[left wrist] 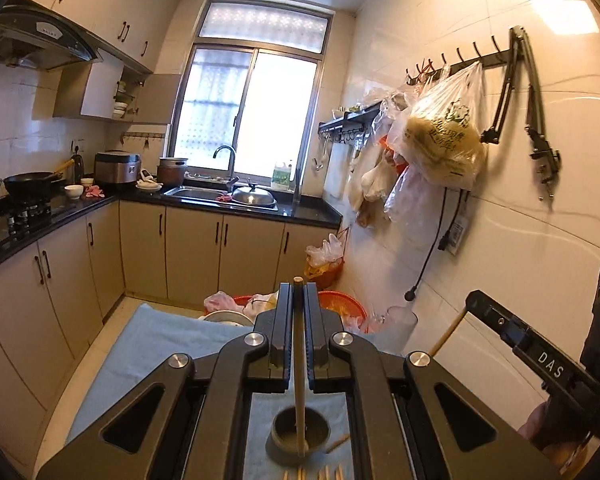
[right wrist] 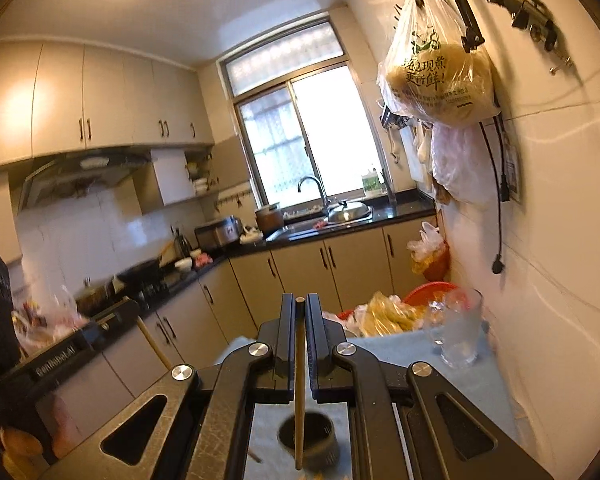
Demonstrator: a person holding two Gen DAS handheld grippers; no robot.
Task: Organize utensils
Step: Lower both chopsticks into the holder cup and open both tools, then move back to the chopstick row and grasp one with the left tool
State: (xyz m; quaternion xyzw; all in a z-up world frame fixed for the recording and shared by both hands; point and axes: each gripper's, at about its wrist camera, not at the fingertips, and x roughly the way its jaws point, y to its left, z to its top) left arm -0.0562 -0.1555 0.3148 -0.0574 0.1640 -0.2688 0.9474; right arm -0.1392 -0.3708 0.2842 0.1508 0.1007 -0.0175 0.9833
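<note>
My left gripper [left wrist: 298,286] is shut on a wooden chopstick [left wrist: 299,360] that hangs down over a small dark round cup [left wrist: 300,432] on the blue cloth [left wrist: 156,344]. My right gripper [right wrist: 299,300] is shut on another wooden chopstick [right wrist: 299,384], its lower end over the same dark cup [right wrist: 308,438]. Several more chopsticks [left wrist: 324,472] lie on the cloth below the cup. The right gripper also shows at the right of the left wrist view [left wrist: 476,300], the left gripper at the left of the right wrist view [right wrist: 130,306].
A clear glass [right wrist: 460,332] stands on the cloth by the tiled wall. Red baskets [left wrist: 348,306] and plastic bags sit beyond the cloth. Bags hang from wall hooks [left wrist: 444,140]. A sink [left wrist: 220,194], stove and wok [left wrist: 32,184] line the far counters.
</note>
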